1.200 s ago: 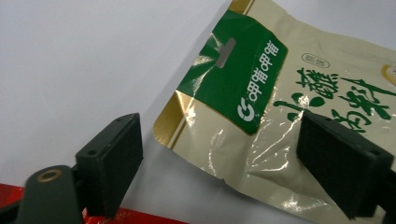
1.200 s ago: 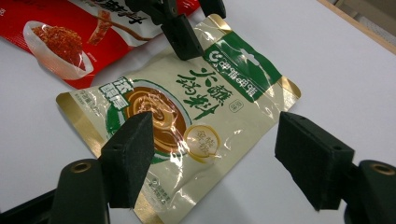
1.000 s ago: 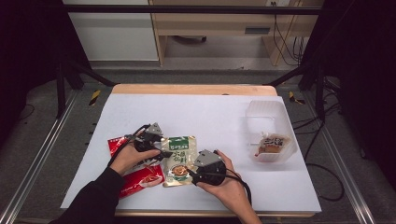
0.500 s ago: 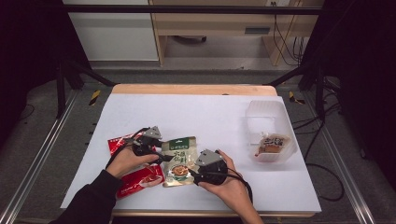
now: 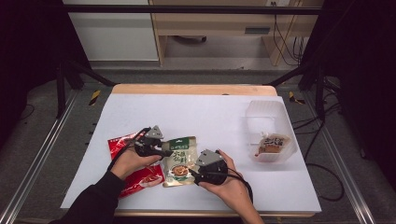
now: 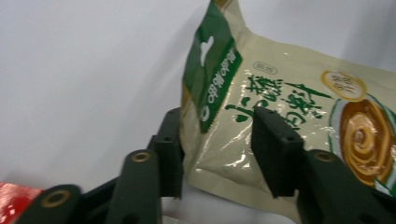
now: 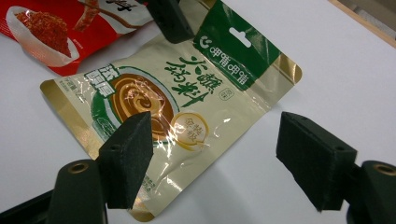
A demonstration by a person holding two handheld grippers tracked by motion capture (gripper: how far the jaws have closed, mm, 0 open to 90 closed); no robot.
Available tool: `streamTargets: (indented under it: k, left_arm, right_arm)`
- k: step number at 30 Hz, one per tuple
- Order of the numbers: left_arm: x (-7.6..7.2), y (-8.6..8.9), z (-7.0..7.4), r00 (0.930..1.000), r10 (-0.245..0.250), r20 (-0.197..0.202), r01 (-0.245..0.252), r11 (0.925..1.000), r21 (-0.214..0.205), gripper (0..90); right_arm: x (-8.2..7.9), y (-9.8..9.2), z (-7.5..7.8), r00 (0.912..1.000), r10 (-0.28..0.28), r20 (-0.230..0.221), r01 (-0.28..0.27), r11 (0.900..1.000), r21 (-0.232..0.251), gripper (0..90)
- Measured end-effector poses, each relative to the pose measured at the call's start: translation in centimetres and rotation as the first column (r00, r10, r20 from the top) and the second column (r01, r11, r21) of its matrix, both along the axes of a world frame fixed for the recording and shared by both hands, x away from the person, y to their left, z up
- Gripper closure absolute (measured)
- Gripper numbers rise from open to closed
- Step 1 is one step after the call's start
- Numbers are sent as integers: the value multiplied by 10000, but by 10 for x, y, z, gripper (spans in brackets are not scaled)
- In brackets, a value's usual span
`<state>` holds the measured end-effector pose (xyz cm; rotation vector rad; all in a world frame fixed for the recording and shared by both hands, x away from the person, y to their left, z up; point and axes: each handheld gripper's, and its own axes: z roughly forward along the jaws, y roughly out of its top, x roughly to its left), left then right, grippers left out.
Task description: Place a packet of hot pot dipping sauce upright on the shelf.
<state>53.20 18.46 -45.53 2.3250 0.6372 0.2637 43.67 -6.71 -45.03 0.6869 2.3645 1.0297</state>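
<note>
Two grippers work the same beige-and-green pouch [image 5: 179, 161], and we start with the left gripper [image 6: 217, 151]. In the left gripper view its jaws straddle the pouch's upper left corner, one jaw under the lifted edge and one over the printed face. They have just been closing with that corner between them, yet we cannot tell whether the pads already press on the foil. From above, our left hand [image 5: 132, 161] brings the left gripper [image 5: 164, 152] in at the pouch's left edge, just below its green header.

Our right gripper [image 7: 212, 158] has its jaws spread wide. One jaw sits over the pouch's lower part, the other over bare table [image 7: 355, 74]. Nothing is pinched. In the high view our right hand [image 5: 229, 184] holds it against the pouch's right side.

The pouch lies near the front of the white table [image 5: 201, 116], between our hands. Beneath our left hand, a red packet [image 5: 135, 179] lies partly under the pouch's left edge. Well apart, to the right, a clear plastic box [image 5: 271, 114] holds another small packet [image 5: 273, 143].
</note>
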Motion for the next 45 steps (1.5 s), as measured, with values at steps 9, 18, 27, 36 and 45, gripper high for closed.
streamTargets:
  k: [9,18,27,36,45]
  left_arm:
    - [2,1,0,9980,449,450,-454,9989,97,899]
    - [-5,2,24,9935,31,1139,-19,9999,-113,900]
    - [-12,-1,56,9842,-482,1704,541,9981,-300,900]
    - [-24,-15,85,9672,-1323,2168,1373,9905,-81,900]
    - [-33,-25,103,9519,-2001,2321,2015,9793,178,900]
  right_arm:
    - [0,0,0,10000,-27,-1,27,10000,-55,272]
    - [0,-4,8,9998,-192,44,192,9998,-31,253]
    - [5,-12,26,9992,-367,-180,359,9985,-423,214]
    - [9,-21,62,9995,129,-280,-153,9962,-859,131]
    - [11,-30,100,9981,613,83,-585,9787,-1970,290]
